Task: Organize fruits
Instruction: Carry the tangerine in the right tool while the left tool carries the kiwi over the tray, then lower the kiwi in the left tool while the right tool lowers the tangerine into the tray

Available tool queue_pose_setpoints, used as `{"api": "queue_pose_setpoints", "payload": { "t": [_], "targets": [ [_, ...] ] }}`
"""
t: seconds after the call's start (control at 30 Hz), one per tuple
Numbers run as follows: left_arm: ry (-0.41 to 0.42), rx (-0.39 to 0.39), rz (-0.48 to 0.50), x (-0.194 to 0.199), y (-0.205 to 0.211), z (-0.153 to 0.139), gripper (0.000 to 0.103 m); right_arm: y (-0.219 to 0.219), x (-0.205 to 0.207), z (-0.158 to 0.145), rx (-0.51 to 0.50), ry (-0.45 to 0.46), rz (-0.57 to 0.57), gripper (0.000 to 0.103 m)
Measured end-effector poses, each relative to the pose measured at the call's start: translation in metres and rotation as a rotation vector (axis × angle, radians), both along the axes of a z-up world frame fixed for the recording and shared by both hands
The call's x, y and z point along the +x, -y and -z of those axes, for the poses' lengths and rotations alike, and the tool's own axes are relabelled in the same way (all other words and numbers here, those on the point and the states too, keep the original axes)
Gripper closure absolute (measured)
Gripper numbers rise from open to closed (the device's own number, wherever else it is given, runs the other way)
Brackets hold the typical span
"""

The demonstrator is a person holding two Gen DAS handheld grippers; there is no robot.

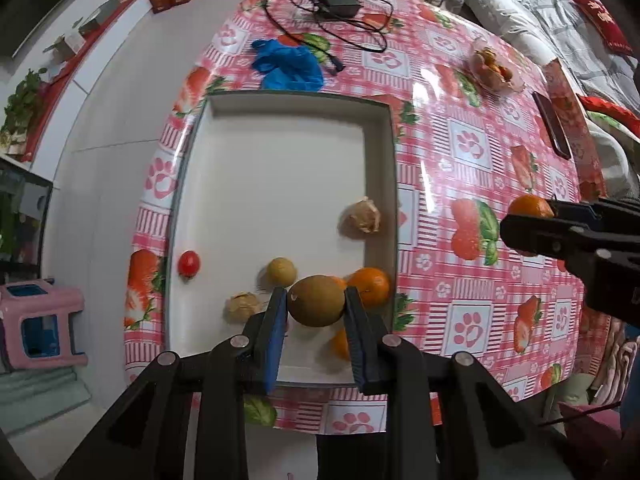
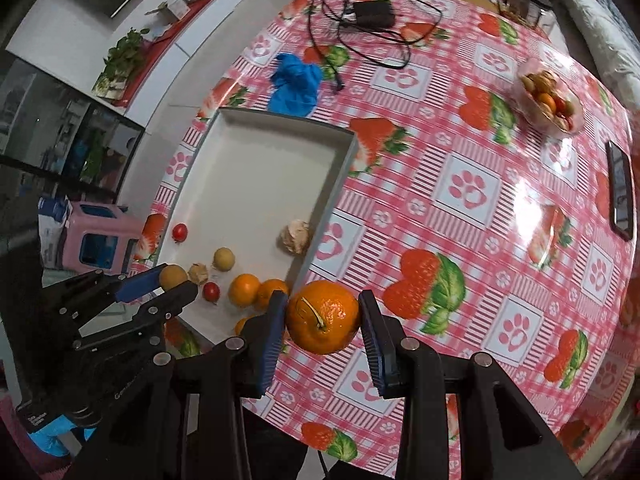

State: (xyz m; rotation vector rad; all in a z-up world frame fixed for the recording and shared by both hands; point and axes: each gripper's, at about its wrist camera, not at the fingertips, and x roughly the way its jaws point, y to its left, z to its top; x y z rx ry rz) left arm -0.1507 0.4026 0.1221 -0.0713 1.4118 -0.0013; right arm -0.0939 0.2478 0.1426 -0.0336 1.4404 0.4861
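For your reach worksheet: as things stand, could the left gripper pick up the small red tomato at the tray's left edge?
Probably not yet. The left gripper is shut on a brownish-green fruit, so it must release first. Otherwise the red tomato lies uncovered in the white tray, nothing beside it.

A shallow white rectangular tray lies flat on the worktop, its far half bare. At its near end sit two round orange tangerines, touching each other, a small yellow-green round fruit, two papery tan husked fruits, and a red cherry tomato by the left wall. A brownish-green oval fruit is clamped above the tray. A stemmed orange tangerine is held just outside the tray's right wall.
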Motion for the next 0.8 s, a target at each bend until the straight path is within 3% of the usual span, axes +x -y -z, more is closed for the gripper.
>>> {"api": "queue_pose_setpoints", "payload": {
  "t": [0.43,0.8],
  "targets": [
    [-0.051,0.005,-0.023,0.001,-0.038,0.022,0.072,-0.062,0.005,0.019,0.004,-0.033,-0.073,0.065],
    [-0.076,0.002,-0.002,0.01,-0.042,0.039,0.072,-0.077,0.009,0.039,-0.018,-0.068,-0.061,0.065]
  ]
}}
